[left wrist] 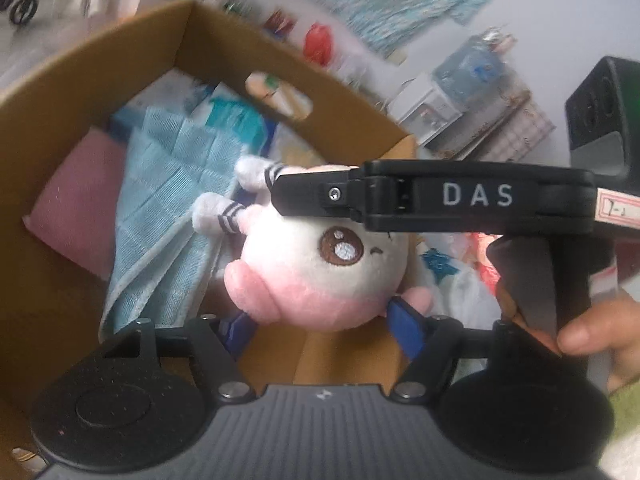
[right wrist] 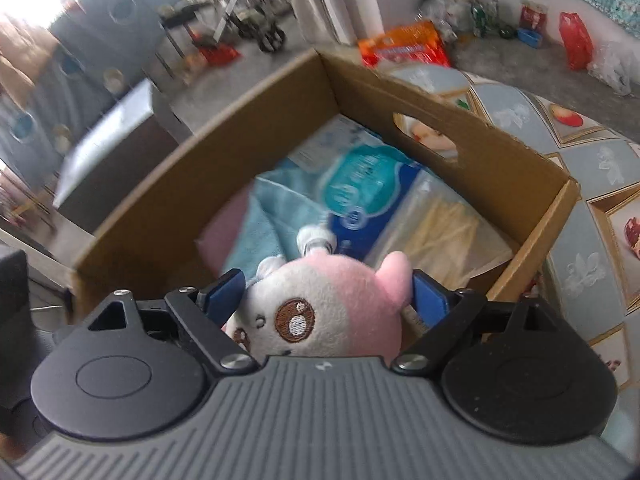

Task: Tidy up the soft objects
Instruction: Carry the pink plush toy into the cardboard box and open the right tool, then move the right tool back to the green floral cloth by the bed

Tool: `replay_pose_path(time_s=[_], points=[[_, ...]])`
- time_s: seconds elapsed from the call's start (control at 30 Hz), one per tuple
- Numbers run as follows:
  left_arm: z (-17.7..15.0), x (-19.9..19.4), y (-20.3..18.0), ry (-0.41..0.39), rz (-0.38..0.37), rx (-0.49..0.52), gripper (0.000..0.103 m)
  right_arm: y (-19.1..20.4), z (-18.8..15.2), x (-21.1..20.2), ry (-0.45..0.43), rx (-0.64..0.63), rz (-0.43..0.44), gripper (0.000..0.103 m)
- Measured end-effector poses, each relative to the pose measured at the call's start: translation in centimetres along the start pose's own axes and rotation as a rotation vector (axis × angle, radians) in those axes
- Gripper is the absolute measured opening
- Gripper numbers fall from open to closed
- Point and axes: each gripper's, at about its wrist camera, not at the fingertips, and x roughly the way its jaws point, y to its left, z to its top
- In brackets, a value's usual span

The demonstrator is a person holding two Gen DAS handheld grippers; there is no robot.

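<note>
Plush toy [right wrist: 320, 300]: 1 item, round, pink and white, brown embroidered eyes, small limbs with dark stripes; held above the near part of an open cardboard box [right wrist: 512, 152]. Right gripper [right wrist: 326, 292]: its 2 blue fingers [right wrist: 430, 298] are clamped on the toy's head from either side, the face turned toward the camera. Left gripper [left wrist: 320, 326]: blue fingers stand apart beside the lower sides of the same toy; whether they touch it cannot be told. In the left wrist view the right gripper's black body, lettered "DAS", crosses above the toy's face, with the hand [left wrist: 592, 332] that holds it at the right edge. Box contents: 1 light blue cloth [left wrist: 168, 208] draped over 1 pink cushion [left wrist: 76, 204]; 1 blue and teal plastic packet [right wrist: 360, 184]; 1 clear bag of pale sticks [right wrist: 444, 224]. Box wall has an oval handle cutout. The box rests on a patterned tablecloth [right wrist: 580, 240].
</note>
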Motion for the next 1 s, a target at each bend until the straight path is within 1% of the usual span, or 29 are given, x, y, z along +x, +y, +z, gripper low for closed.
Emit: replay_pose_path(time_s=[0.07, 0.1, 0.2, 0.33, 0.5, 0.6, 0.67, 0.7, 0.77, 0.83, 0.9, 1.0], points=[[0.1, 0.8, 0.5, 0.016, 0.028, -0.018, 0.074, -0.2, 0.1, 0.8, 0.009, -0.02, -0.029, 0.088], [0.2, 1.0, 0.7, 0.021, 0.035, -0.023, 0.074, -0.3, 0.1, 1.2, 0.013, -0.026, -0.029, 0.088], [0.4, 1.3, 1.1, 0.028, 0.048, -0.039, 0.081, -0.7, 0.0, 2.0, 0.014, -0.028, -0.019, 0.088], [0.7, 2.0, 2.1, 0.046, 0.037, -0.071, 0.081, -0.5, 0.2, 2.5, -0.001, -0.043, -0.025, 0.088], [0.7, 0.9, 2.1, -0.001, 0.041, -0.081, 0.081, -0.1, 0.4, 0.5, -0.068, -0.028, 0.003, 0.088], [0.5, -0.4, 1.6, -0.049, 0.04, -0.062, 0.082, -0.2, 0.3, -1.7, -0.137, 0.009, 0.046, 0.088], [0.0, -1.8, 0.9, -0.1, 0.041, -0.036, 0.084, -0.3, -0.1, -3.8, -0.188, 0.041, 0.085, 0.089], [-0.4, -2.6, 0.4, -0.128, 0.041, -0.019, 0.087, -0.5, -0.5, -5.1, -0.218, 0.057, 0.111, 0.09], [-1.3, -4.1, -0.5, -0.178, 0.039, 0.02, 0.088, -0.8, -1.7, -7.9, -0.271, 0.086, 0.148, 0.092], [-2.5, -5.7, -1.8, -0.232, 0.033, 0.072, 0.091, -1.3, -3.3, -10.5, -0.314, 0.109, 0.171, 0.095], [-4.0, -6.9, -3.4, -0.282, 0.024, 0.143, 0.093, -2.0, -5.5, -13.7, -0.36, 0.128, 0.182, 0.098], [-6.4, -8.2, -6.0, -0.334, 0.009, 0.271, 0.097, -3.4, -9.5, -18.4, -0.421, 0.171, 0.157, 0.1]])
